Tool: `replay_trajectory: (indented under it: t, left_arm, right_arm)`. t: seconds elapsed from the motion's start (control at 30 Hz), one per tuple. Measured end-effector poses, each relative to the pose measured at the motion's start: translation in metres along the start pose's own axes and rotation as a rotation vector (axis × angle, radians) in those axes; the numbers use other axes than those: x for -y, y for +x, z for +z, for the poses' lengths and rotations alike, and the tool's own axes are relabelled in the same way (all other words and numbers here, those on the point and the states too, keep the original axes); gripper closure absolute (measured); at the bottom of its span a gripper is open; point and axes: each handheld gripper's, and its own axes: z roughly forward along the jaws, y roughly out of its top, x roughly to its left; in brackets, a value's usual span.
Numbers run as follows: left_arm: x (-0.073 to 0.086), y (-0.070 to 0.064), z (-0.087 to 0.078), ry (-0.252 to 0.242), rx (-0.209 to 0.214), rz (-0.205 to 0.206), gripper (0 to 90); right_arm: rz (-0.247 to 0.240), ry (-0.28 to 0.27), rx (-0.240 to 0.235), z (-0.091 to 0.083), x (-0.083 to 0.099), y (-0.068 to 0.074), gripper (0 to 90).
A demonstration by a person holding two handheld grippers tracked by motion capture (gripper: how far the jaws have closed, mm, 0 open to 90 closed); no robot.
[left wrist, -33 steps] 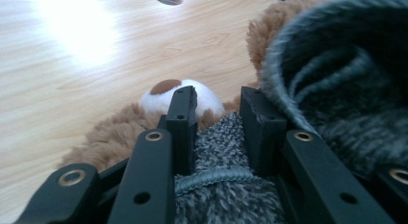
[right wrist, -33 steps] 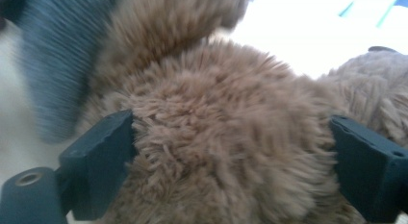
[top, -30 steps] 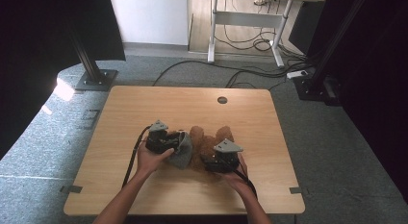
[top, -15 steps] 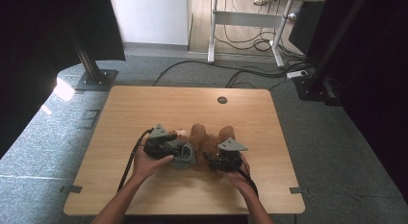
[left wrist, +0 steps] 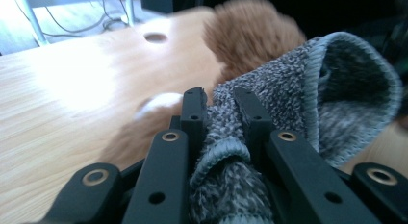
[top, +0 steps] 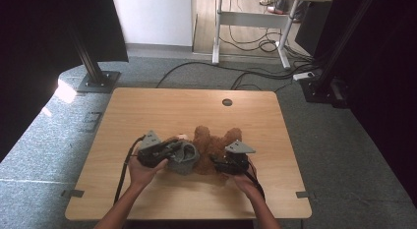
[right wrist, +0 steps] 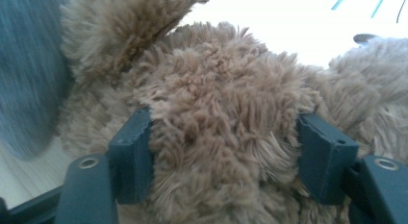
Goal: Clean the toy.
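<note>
The brown furry plush bear (top: 212, 148) lies at the near middle of the wooden table (top: 147, 116); the grey knitted sock-like cap (left wrist: 308, 99) touches its left side, mouth gaping and empty, apparently not yet pulled on; the left gripper (left wrist: 221, 106) pinches the cap's rim; the right gripper (right wrist: 223, 154) clamps the bear's fur.

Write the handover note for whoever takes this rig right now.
Left gripper: shut on the rim of the grey sock, whose mouth gapes open.
Right gripper: jaws set around a limb of the brown plush bear, pressing its fur.
Bear lies mid-table, sock against its left side.
Done: both things gripped.
Left, by the look of it: draw the sock over the bear.
</note>
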Motion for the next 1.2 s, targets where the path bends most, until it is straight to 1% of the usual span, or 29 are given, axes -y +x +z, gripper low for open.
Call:
replay_trajectory:
  t: [0.03, 0.07, 0.1, 0.13, 0.17, 0.23, 0.27, 0.37, 0.43, 0.5, 0.53, 0.6, 0.63, 0.7, 0.73, 0.77, 0.8, 0.83, 0.87, 0.93, 0.97, 1.03, 1.07, 1.13, 1.17, 1.2]
  left_arm:
    - [0.0, 0.004, -0.004, -0.007, -0.009, -0.006, 76.4]
    - [0.001, 0.01, -0.011, -0.017, -0.01, -0.025, 76.9]
    - [0.001, 0.014, -0.015, -0.024, 0.0, -0.05, 77.6]
    - [0.001, 0.019, -0.02, -0.044, 0.01, -0.08, 78.1]
    - [0.0, 0.021, -0.022, -0.056, 0.015, -0.098, 78.7]
    - [-0.006, 0.023, -0.022, -0.065, 0.033, -0.116, 79.2]
    - [-0.011, 0.022, -0.021, -0.067, 0.033, -0.117, 79.3]
    - [-0.028, 0.015, -0.01, -0.061, 0.052, -0.107, 79.3]
    - [-0.041, 0.006, 0.0, -0.053, 0.091, -0.111, 79.4]
    - [-0.054, -0.009, 0.016, -0.033, 0.122, -0.106, 79.3]
    - [-0.058, -0.014, 0.022, -0.028, 0.133, -0.104, 79.3]
    - [-0.068, -0.028, 0.04, -0.007, 0.153, -0.094, 79.3]
    - [-0.072, -0.034, 0.049, 0.014, 0.157, -0.092, 79.3]
    - [-0.076, -0.044, 0.069, 0.062, 0.145, -0.085, 79.2]
    - [-0.076, -0.047, 0.079, 0.094, 0.144, -0.091, 79.1]
    - [-0.074, -0.049, 0.088, 0.127, 0.138, -0.086, 79.1]
    - [-0.071, -0.05, 0.094, 0.155, 0.121, -0.083, 79.1]
    - [-0.067, -0.049, 0.099, 0.173, 0.114, -0.087, 79.0]
    - [-0.063, -0.047, 0.102, 0.186, 0.119, -0.106, 79.0]
    - [-0.056, -0.042, 0.103, 0.192, 0.108, -0.121, 79.1]
    - [-0.054, -0.037, 0.101, 0.197, 0.099, -0.134, 79.2]
    - [-0.05, -0.031, 0.097, 0.191, 0.098, -0.16, 79.2]
    - [-0.047, -0.028, 0.095, 0.194, 0.103, -0.166, 79.3]
    - [-0.043, -0.026, 0.09, 0.178, 0.113, -0.179, 79.3]
    - [-0.041, -0.026, 0.089, 0.173, 0.116, -0.179, 79.3]
    - [-0.039, -0.026, 0.087, 0.165, 0.124, -0.18, 79.3]
  right_arm:
    - [0.002, -0.003, 0.002, 0.0, 0.0, -0.001, 32.1]
    - [0.004, -0.004, 0.001, 0.001, 0.0, -0.001, 32.3]
    - [0.008, -0.005, 0.002, 0.001, -0.001, -0.001, 32.5]
    - [0.009, -0.005, 0.004, 0.002, -0.001, -0.001, 32.7]
    - [0.01, -0.005, 0.005, 0.002, -0.001, -0.001, 33.0]
    - [0.011, -0.005, 0.006, 0.002, -0.002, -0.001, 34.1]
    - [0.011, -0.005, 0.005, 0.002, -0.002, -0.001, 35.8]
    - [-0.006, -0.012, 0.0, 0.001, -0.001, 0.001, 40.9]
    - [-0.028, -0.019, 0.0, -0.001, 0.0, 0.004, 43.5]
    - [-0.047, -0.028, 0.002, -0.002, 0.002, 0.007, 44.4]
    - [-0.053, -0.03, 0.001, -0.003, 0.003, 0.008, 44.5]
    - [-0.068, -0.037, -0.001, -0.004, 0.005, 0.01, 44.7]
    - [-0.075, -0.038, -0.001, -0.005, 0.006, 0.011, 44.8]
    - [-0.093, -0.038, -0.003, -0.007, 0.008, 0.012, 45.1]
    - [-0.109, -0.045, 0.003, -0.01, 0.011, 0.014, 45.1]
    - [-0.109, -0.045, 0.003, -0.01, 0.011, 0.014, 45.1]
    - [-0.117, -0.045, 0.001, -0.011, 0.013, 0.015, 45.1]
    - [-0.123, -0.049, -0.001, -0.012, 0.014, 0.015, 44.8]
    - [-0.126, -0.05, -0.005, -0.014, 0.016, 0.016, 43.5]
    - [-0.124, -0.059, -0.015, -0.018, 0.019, 0.015, 38.7]
    - [-0.123, -0.067, -0.017, -0.02, 0.02, 0.014, 37.5]
    - [-0.111, -0.084, -0.028, -0.026, 0.02, 0.008, 36.1]
    - [-0.106, -0.101, -0.018, -0.03, 0.019, 0.005, 34.2]
    - [-0.076, -0.145, 0.012, -0.039, 0.015, -0.001, 29.1]
    - [-0.057, -0.158, 0.036, -0.043, 0.011, -0.005, 26.0]
    - [-0.048, -0.158, 0.042, -0.044, 0.009, -0.008, 23.8]
